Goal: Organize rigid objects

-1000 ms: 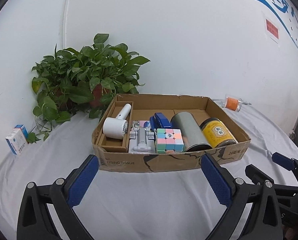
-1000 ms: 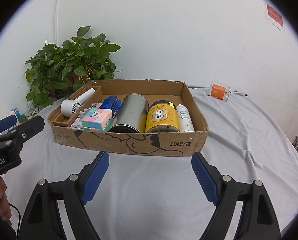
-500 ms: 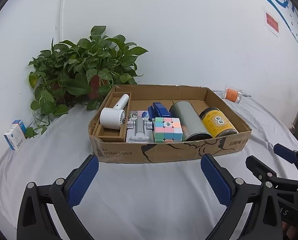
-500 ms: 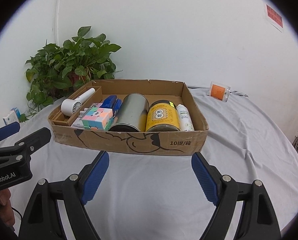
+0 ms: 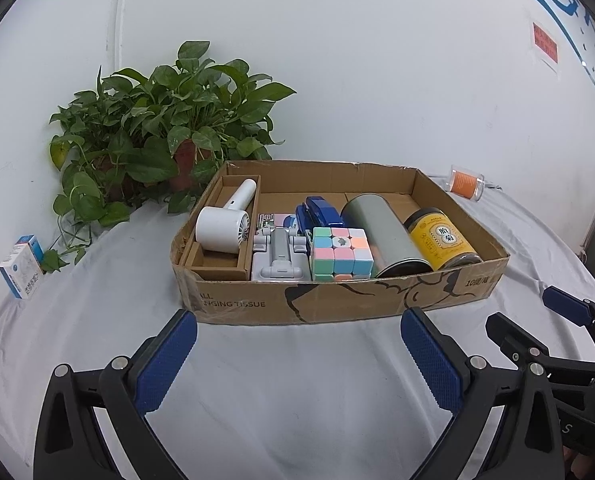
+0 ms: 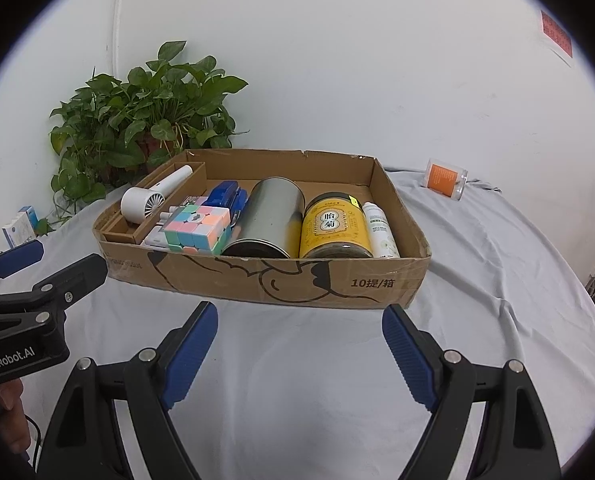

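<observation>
1. We are looking at a shallow cardboard box (image 5: 337,300) lying on a table draped in grey cloth (image 5: 297,380); it is holding all the rigid objects.
2. Inside the box, a white handheld fan (image 5: 223,228) is lying in a narrow cardboard insert (image 5: 217,266) at the box's left end.
3. Just beside the insert, a grey hinged device (image 5: 279,254) is lying flat, with a blue stapler (image 5: 319,216) behind it, toward the box's back wall.
4. A pastel puzzle cube (image 5: 341,254) is sitting against the box's front wall, touching a silver tin (image 5: 381,232) lying on its side.
5. A yellow-labelled jar (image 6: 335,226) is lying right of the tin, and a white bottle (image 6: 379,230) is lying at the box's right end.
6. We are holding the left gripper (image 5: 297,354) before the box's front wall, fingers spread, pinching nothing.
7. We are holding the right gripper (image 6: 299,350) likewise in front of the box, spread and empty.
8. Beyond the box's left rear corner a potted plant (image 5: 157,136) is standing; a small blue-and-white carton (image 5: 21,272) is standing well left of the box, and an orange-labelled clear container (image 5: 465,182) is lying past its right rear corner.
</observation>
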Tool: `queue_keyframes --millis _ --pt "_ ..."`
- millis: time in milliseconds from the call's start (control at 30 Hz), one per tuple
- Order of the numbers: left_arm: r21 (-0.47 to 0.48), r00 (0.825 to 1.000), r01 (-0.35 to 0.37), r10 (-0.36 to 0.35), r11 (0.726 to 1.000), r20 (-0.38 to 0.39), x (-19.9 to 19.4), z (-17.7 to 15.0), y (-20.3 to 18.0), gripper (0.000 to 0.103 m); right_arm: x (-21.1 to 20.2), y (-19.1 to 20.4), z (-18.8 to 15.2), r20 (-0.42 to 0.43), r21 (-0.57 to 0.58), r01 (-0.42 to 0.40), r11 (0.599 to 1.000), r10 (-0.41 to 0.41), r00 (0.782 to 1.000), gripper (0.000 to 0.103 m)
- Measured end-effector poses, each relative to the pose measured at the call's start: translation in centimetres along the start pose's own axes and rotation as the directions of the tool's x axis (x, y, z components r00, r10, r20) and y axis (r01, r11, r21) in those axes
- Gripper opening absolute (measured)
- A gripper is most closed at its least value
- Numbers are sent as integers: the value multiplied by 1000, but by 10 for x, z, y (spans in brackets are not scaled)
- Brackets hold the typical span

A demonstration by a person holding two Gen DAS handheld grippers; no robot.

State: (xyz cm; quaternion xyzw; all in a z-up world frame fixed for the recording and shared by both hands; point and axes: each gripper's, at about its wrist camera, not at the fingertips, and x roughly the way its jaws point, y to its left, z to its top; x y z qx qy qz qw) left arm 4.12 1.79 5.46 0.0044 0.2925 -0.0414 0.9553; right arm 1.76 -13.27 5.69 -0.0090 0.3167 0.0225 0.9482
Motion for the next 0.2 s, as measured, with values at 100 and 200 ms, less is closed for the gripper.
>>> queue_keyframes --millis 100,200 --pt "13 999 26 -26 1000 24 3 3 0 103 1 1 1 0 1 -1 1000 1 1000 84" --pt "-8 997 69 -68 998 48 10 15 13 103 5 -2 6 8 1 -34 999 34 999 84"
